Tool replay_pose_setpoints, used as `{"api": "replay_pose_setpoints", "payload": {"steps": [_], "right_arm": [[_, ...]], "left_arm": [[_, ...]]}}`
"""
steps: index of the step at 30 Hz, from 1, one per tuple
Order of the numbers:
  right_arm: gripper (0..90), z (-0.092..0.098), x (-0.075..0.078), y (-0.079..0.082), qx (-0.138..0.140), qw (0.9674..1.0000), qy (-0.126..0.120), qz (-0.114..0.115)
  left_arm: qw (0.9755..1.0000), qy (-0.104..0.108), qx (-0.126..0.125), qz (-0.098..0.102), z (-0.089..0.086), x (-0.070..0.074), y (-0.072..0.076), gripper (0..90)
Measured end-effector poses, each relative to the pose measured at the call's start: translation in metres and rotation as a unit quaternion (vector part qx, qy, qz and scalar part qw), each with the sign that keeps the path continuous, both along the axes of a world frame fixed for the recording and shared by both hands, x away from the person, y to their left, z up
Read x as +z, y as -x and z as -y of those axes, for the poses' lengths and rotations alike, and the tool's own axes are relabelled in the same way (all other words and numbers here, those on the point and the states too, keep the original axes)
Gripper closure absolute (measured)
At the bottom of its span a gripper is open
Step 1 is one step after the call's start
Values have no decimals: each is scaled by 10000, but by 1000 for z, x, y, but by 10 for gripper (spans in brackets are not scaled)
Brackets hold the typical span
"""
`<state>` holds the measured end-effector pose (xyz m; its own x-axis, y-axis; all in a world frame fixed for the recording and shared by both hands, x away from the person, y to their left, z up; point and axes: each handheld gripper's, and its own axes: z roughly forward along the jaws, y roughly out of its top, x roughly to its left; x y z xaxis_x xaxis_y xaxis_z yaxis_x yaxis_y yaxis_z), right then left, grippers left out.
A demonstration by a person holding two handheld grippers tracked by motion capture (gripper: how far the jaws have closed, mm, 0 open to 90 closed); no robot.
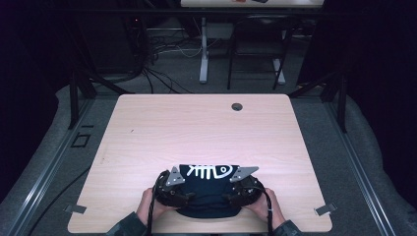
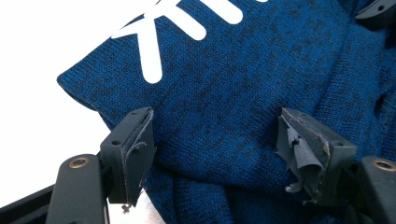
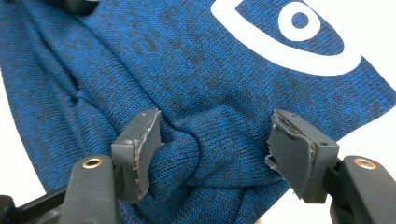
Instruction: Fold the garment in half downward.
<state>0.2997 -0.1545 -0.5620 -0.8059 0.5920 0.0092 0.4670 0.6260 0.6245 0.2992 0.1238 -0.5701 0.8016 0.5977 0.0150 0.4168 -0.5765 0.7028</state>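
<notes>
A folded dark blue knit garment [image 1: 209, 189] with a white fish-skeleton print lies near the table's front edge. In the left gripper view the blue knit [image 2: 224, 88] spreads under and between the jaws, and my left gripper [image 2: 215, 144] stands open over its folded edge. In the right gripper view the printed fish head sits at the top right of the cloth [image 3: 196, 84]. My right gripper [image 3: 215, 154] is open around a bunched fold. In the high view the left gripper [image 1: 173, 187] and right gripper [image 1: 243, 186] flank the garment, each held by a hand.
The light wooden table [image 1: 196, 128] has a round cable hole [image 1: 237, 106] near its far edge. Black frame posts stand at both sides, and the legs of another table [image 1: 203, 54] rise beyond it. Two metal clips sit at the front corners.
</notes>
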Motion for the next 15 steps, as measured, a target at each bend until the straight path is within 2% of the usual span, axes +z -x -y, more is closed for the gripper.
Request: {"api": "replay_pose_setpoints", "payload": {"steps": [9,12,13,14,15], "right_arm": [[296,0,-1,-9,-46,9999,113,102],[165,-1,1,-7,-191,9995,116,218],[152,0,3,-7,-227,9995,81,195],[149,2,4,-7,-264,9994,-83,195],[149,2,4,-7,-264,9994,-83,195]], "left_arm": [[10000,43,40,9,1,-2,-4,230],[10000,41,41,38,1,-1,-6,157],[9999,88,88,52,1,1,-7,145],[9997,197,115,80,-1,4,-7,137],[9997,197,115,80,-1,4,-7,121]]}}
